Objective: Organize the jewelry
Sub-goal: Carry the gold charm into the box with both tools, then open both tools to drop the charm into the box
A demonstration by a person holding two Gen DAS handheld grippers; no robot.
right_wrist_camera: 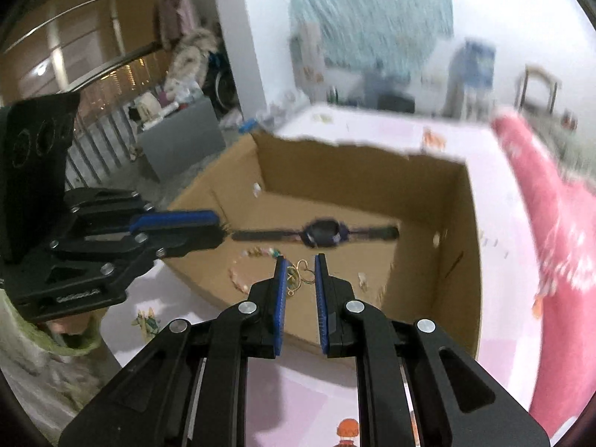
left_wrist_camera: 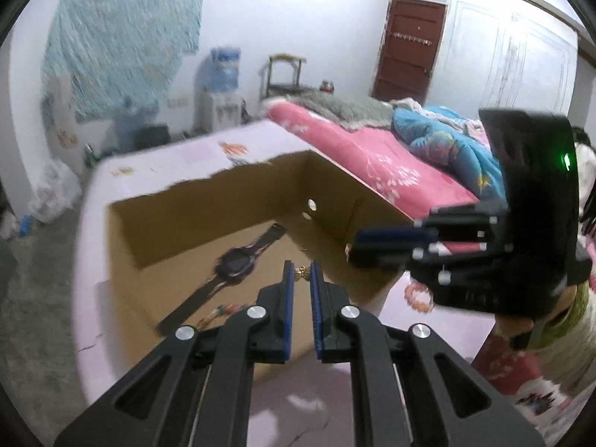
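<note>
- The jewelry lies on the floor of an open cardboard box (right_wrist_camera: 439, 223): a dark watch (right_wrist_camera: 324, 234), a small gold trinket (right_wrist_camera: 300, 273) and a beaded bracelet (right_wrist_camera: 242, 273).
- The watch is stretched flat, its long axis running left to right across the right wrist view and slanting away from near left to far right in the left wrist view.
- The gold trinket shows between the tips of the right gripper (right_wrist_camera: 300, 275), below them on the box floor as far as I can judge; blur hides whether anything touches it.
- The right gripper's fingers stand at a narrow gap and seem to hold nothing.
- The left gripper (left_wrist_camera: 301, 277) also has its fingers narrow, nearly together; a speck of gold shows in the gap, but whether it is pinched I cannot tell.
- Both grippers point down into the box from the near side, the left reaching in from the watch's strap end.
- The right gripper looks nearer the trinket, the left nearer the watch strap.
- The box sits on a pink-covered surface (left_wrist_camera: 260, 149), with another bracelet (left_wrist_camera: 419, 296) outside it and a bed (left_wrist_camera: 354, 141) beyond.
</note>
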